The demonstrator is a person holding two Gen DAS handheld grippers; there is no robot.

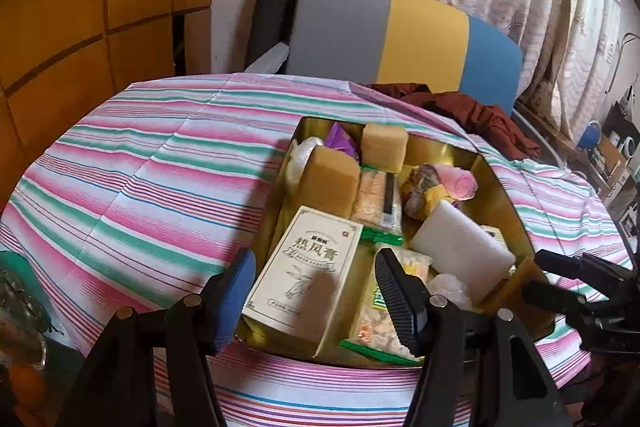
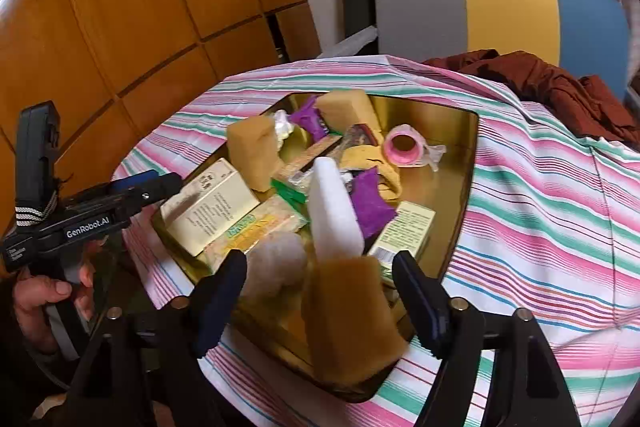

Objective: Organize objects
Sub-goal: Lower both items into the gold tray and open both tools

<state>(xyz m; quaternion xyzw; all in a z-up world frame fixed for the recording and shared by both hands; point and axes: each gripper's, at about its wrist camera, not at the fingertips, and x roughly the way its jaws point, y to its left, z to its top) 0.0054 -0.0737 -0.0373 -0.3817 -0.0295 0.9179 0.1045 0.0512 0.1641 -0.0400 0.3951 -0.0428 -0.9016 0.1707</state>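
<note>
My right claw (image 2: 318, 291) stands spread at the bottom middle of its view, with a tan sponge (image 2: 352, 315) upright between its fingers and neither pad pressing on it; a gap shows on each side. It leans at the near rim of the gold tin (image 2: 460, 163), which sits on the striped worktop (image 2: 540, 227) and fills the centre of the picture. My left claw (image 1: 316, 291) is spread too, pinching nothing, hovering over the cream medicine box (image 1: 300, 279) at the tin's near left corner.

As I judge it, the step is settling this sponge into the tin. To do it well I should draw the right claw straight back and up without brushing the sponge, since it stands on a narrow end and could topple out over the rim. The white foam block (image 2: 336, 211) just behind it leans too; I'd keep clear of that. The left claw should stay out of the right's way, as the two sit close at the tin's near edge.
</note>
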